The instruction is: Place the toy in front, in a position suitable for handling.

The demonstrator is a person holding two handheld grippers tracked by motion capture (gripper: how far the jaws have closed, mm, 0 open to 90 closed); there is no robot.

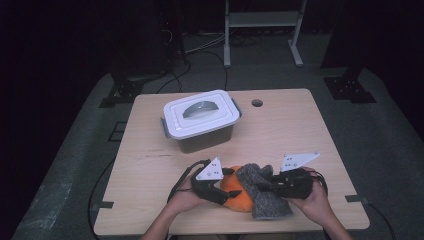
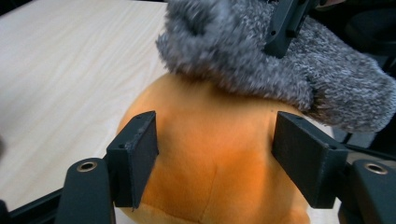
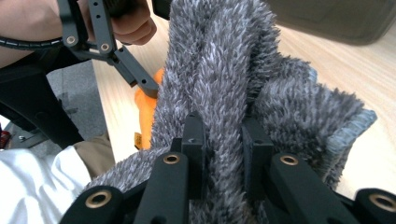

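R claw (image 3: 223,154) clamped on grey fuzzy cloth (image 3: 224,70), lifting a fold to work it over orange plush (image 2: 210,154) | L claw (image 2: 215,154) apart, straddling plush, bracing it | both near surface (image 1: 300,125) front edge, lidded box (image 1: 200,117) behind

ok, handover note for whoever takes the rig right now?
Left gripper: open, jaws either side of the orange plush, pads not pressing.
Right gripper: shut on the grey fuzzy cloth.
Cloth lies draped over the plush at the table's near edge; lidded white box sits behind, closed.
Done: cloth gripped.
Left, probably: separate cloth from plush, stow in the box.
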